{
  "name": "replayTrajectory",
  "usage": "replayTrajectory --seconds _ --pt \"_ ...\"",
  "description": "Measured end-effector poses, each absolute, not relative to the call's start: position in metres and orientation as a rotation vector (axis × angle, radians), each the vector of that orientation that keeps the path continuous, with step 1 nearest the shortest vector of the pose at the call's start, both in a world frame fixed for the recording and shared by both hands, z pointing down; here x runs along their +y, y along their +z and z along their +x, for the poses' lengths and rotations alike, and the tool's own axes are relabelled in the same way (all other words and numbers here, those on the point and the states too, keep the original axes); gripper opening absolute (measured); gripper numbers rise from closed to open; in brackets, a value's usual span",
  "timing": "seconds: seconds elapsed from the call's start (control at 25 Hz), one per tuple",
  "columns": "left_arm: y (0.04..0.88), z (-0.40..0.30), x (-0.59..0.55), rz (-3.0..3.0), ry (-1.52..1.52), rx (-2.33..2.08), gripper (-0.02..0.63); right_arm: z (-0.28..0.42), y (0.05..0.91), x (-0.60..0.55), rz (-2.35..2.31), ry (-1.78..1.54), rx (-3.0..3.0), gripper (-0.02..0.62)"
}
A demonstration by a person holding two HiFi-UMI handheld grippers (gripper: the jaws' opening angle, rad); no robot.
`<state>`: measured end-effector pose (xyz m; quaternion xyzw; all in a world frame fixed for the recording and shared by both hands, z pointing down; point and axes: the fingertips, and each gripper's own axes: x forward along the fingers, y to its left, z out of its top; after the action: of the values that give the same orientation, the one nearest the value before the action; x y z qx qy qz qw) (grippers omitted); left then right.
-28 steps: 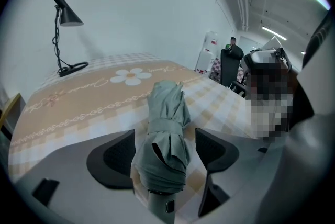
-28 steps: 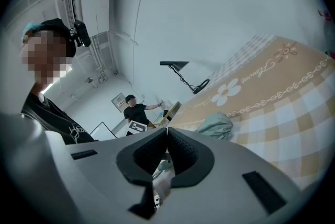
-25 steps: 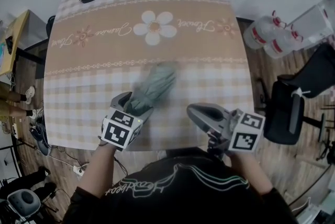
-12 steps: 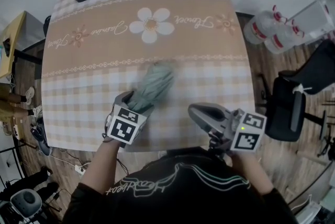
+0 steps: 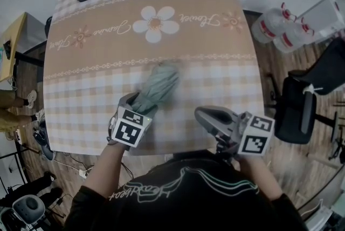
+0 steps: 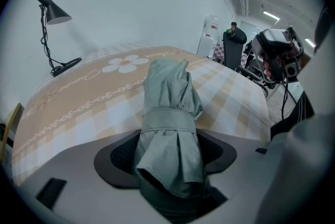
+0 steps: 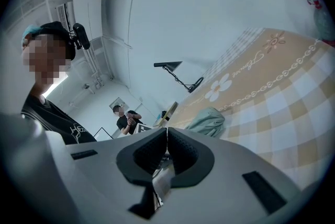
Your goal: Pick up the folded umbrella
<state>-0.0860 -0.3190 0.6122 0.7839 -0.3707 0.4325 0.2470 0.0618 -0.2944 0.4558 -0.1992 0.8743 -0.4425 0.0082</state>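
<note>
umbrella: the folded umbrella [image 5: 157, 86] lies on the checked table [image 5: 81, 70], with its near end between your left gripper [image 5: 137, 106] jaws.
left fingers: wide and closing, not pinching yet. Stay centred on the bundle and squeeze firm before you lift.
right gripper [image 5: 207, 116]: pinched together, empty, off to the side.

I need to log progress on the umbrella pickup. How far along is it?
Done: the left gripper is down over the folded umbrella, its near end between the jaws. In hand: those jaws are closing, with no firm grip visible yet. Left: the lift; the umbrella lies flat on the table. The right gripper is shut, empty, off to the side.
</note>
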Motion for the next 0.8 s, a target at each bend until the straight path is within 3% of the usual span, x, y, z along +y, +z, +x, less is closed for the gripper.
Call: replayTrajectory --seconds 0.24,0.8 --pt "0.612 -0.084 -0.317 2.128 1.185 -1.024 0.271 0.058 0.457 -0.29 -0.621 -1.373 2.765 0.011" --pt "0.605 -0.09 -0.306 2.04 1.008 -1.067 0.255 0.057 0.458 -0.28 -0.653 -1.381 2.784 0.011"
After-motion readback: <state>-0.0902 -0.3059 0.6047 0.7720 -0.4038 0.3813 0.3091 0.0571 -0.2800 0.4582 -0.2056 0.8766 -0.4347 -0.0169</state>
